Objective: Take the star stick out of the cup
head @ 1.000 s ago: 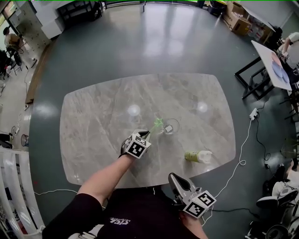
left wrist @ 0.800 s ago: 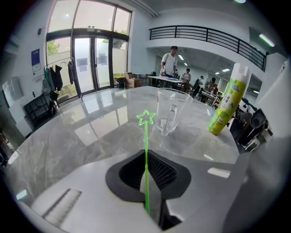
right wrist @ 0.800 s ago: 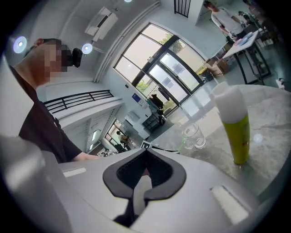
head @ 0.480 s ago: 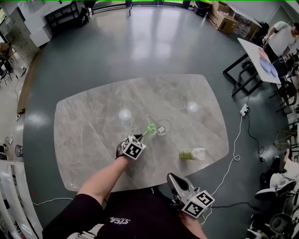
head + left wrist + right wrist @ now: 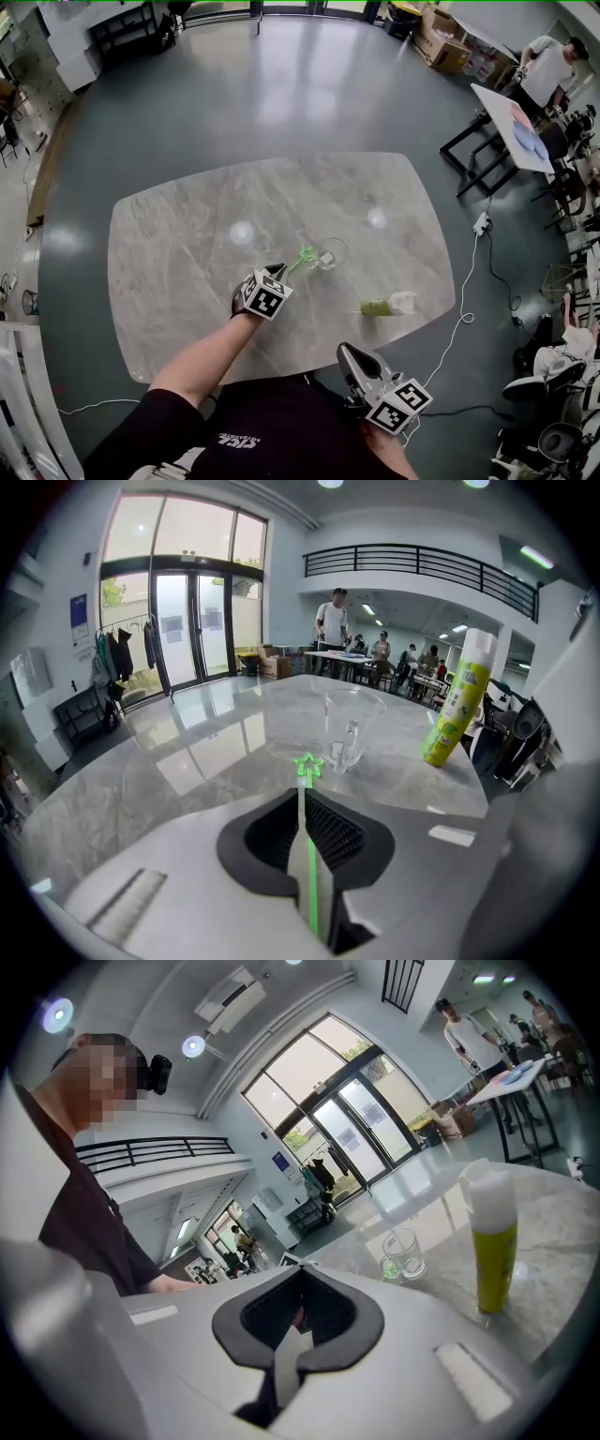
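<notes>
Head view: left gripper (image 5: 280, 273) grips star stick (image 5: 305, 253)

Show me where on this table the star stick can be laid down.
The table is bare across its whole left half, from its left edge to the left gripper. The far strip beyond the cup is bare too. It is crowded right of centre, where the cup, the star stick and the bottle sit close.
</notes>
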Demonstrator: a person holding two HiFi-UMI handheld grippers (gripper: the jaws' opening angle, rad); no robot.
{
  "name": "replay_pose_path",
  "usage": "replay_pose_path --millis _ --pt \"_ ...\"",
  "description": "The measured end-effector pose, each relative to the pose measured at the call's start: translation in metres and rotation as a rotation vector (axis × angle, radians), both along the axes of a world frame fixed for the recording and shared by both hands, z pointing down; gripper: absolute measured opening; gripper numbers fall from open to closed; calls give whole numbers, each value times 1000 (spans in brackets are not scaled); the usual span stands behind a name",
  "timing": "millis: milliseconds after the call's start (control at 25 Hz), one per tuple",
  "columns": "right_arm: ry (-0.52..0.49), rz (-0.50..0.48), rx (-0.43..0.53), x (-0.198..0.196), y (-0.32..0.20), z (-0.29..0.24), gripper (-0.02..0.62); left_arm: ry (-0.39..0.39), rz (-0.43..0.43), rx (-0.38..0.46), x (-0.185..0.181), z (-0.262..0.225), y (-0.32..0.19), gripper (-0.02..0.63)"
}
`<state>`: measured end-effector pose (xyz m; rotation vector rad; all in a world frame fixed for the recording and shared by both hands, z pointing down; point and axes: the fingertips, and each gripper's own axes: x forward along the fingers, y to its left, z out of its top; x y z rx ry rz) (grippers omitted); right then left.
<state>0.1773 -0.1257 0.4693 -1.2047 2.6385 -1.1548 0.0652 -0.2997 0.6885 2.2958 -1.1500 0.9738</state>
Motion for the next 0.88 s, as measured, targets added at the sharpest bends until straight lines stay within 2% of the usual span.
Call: replay_pose_path --millis 160,480,760,880 --pt "26 -8 35 -10 0 -7 11 55 -16 47 -8 -30 9 23" --pt "52 -74 94 -21 -1 -19 11 250 -36 122 2 -120 63 21" --pt "35 -170 167 -12 -14 -42 12 283 -10 265 27 -204 108 17" --pt "32 -211 209 -7 -16 -55 11 309 -27 329 44 -242 115 17"
